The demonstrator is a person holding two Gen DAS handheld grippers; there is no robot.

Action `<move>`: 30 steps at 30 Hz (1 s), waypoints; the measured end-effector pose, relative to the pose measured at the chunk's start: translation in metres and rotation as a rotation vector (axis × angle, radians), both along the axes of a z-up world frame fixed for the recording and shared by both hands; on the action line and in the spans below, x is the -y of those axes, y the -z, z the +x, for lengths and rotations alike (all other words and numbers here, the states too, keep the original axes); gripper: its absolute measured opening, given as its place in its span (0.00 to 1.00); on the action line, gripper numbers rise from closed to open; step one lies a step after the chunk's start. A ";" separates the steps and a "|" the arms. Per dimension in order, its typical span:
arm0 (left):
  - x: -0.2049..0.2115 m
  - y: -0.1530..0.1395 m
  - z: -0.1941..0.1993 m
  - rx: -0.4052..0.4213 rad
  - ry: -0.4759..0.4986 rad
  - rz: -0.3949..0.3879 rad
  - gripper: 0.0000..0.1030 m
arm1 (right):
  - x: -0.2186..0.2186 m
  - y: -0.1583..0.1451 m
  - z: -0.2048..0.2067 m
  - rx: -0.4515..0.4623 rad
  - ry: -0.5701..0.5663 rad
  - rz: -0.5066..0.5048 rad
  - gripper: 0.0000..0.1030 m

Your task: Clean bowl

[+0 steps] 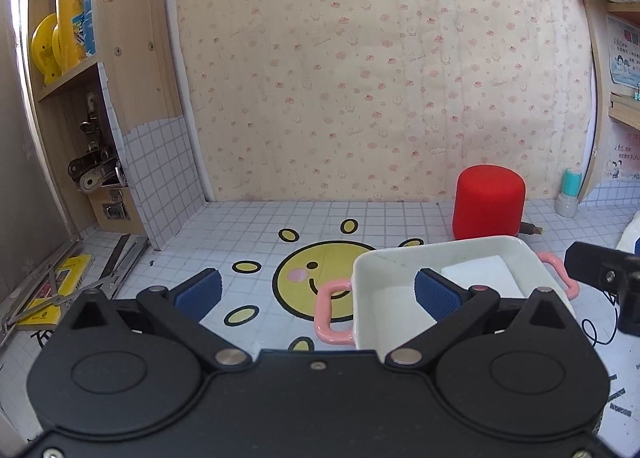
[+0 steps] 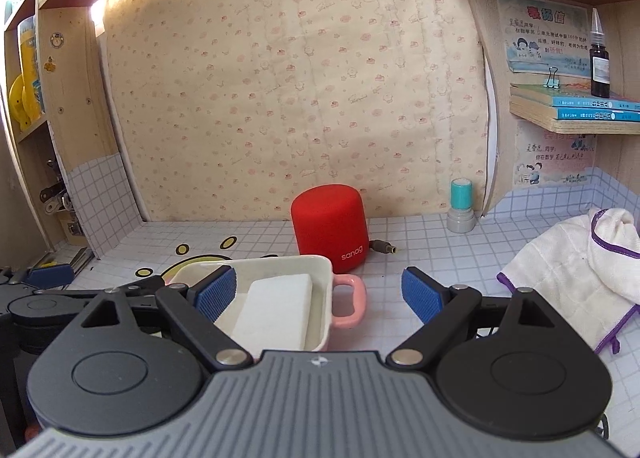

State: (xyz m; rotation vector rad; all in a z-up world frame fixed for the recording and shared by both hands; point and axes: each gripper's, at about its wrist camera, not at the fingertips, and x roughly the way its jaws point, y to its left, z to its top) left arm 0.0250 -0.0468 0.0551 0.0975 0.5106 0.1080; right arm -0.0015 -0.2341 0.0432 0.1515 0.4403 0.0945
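bowl (image 2: 320, 270) under right claw (image 2: 320, 294), untouched

One bowl (image 2: 256, 270), one sponge (image 2: 276, 310), one speaker (image 2: 330, 232), one stamp (image 2: 462, 204), one cloth (image 2: 580, 266), two grippers (image 1: 318, 292) (image 2: 318, 294).

I see a red speaker (image 2: 329, 232) near the desk's (image 2: 256, 236) back edge, a teal-capped stamp (image 2: 462, 207) further right. A white cloth (image 2: 580, 266) lies crumpled at the right edge.
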 end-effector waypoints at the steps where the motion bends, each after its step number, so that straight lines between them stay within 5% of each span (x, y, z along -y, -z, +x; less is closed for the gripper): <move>1: 0.000 -0.003 0.000 0.005 0.001 -0.006 1.00 | 0.000 0.000 0.002 0.001 -0.008 -0.008 0.88; 5: -0.001 -0.017 -0.001 0.015 -0.010 -0.042 1.00 | -0.005 -0.003 0.010 0.019 -0.055 -0.040 0.88; 14: 0.015 -0.014 -0.011 0.021 0.002 0.092 1.00 | 0.002 -0.004 0.008 0.015 -0.127 -0.040 0.88; 30: 0.036 -0.014 -0.020 -0.020 0.051 0.129 1.00 | 0.017 -0.004 0.003 0.022 -0.114 -0.015 0.88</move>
